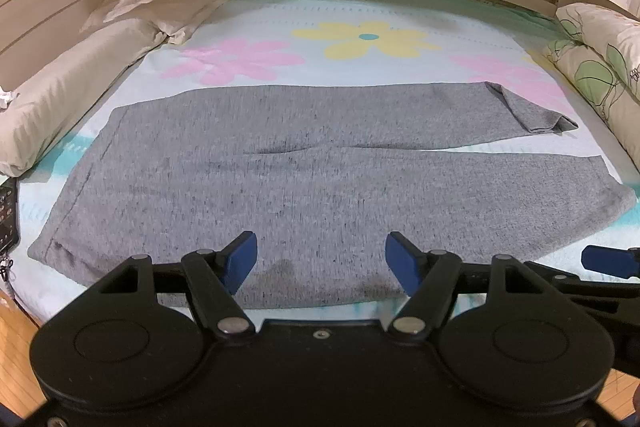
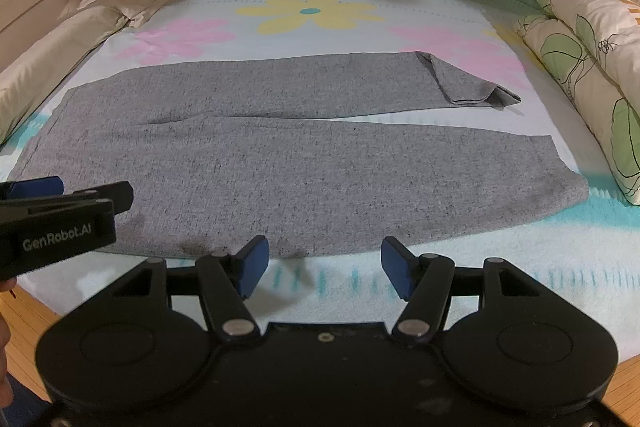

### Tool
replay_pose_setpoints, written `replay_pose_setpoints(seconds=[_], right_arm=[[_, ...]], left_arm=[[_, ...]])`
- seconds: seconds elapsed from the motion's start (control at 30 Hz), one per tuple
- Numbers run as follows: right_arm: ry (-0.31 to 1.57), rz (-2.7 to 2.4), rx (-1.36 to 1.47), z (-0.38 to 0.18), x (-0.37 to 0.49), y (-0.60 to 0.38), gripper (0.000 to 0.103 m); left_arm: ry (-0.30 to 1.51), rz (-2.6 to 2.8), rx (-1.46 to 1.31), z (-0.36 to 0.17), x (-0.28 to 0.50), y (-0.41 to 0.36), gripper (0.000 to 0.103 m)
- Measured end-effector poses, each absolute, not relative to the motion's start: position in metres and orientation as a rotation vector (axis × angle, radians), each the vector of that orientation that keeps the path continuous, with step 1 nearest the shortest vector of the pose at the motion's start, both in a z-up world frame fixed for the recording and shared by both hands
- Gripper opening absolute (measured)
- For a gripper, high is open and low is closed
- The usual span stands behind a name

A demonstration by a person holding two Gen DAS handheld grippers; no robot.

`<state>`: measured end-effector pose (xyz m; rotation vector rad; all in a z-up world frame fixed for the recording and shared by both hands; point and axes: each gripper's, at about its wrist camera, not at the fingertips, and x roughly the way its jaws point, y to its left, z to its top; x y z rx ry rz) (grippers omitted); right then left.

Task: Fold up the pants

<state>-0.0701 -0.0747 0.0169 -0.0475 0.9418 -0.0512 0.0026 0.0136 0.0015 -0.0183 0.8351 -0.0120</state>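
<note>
Bed [image 1: 352, 15] with a pale flower-print sheet, wooden headboard behind, cream pillows [image 1: 60, 95] along the left edge, leaf-print pillows [image 2: 580, 67] along the right. Grey pants [image 1: 280, 179] lie flat across the sheet, waistband toward the left, both legs running right; the far leg's cuff [image 1: 532, 111] is turned back on itself, and the near leg's cuff [image 2: 560, 187] lies flat close to the leaf-print pillows. Left gripper [image 1: 321, 259] hovers over the near edge of the pants around the seat area, jaws apart, nothing between them. Right gripper [image 2: 325, 263] sits just off the near hem line over bare sheet, jaws likewise apart and empty. No fold made yet, judging by the layout. Likely step in hand: take the near edge and bring the near leg over the far one. To do it well: pinch one layer stack cleanly at two well-separated spots on the near edge, lift both together, keep the fabric taut between them, carry it across evenly so the edges meet. The turned-back far cuff would be worth flattening first, otherwise it will sit as a lump inside the fold.
</note>
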Motion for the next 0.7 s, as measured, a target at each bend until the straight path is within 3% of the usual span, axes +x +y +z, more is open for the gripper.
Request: replay_pose_setpoints(seconds=[0.7], right_arm=[[0.960,-0.087,-0.056,0.0139,-0.0639,-0.0748,0.063]], left_arm=[[0.834,0.046,0.014,-0.0023,0.0036,0.0116,0.070]])
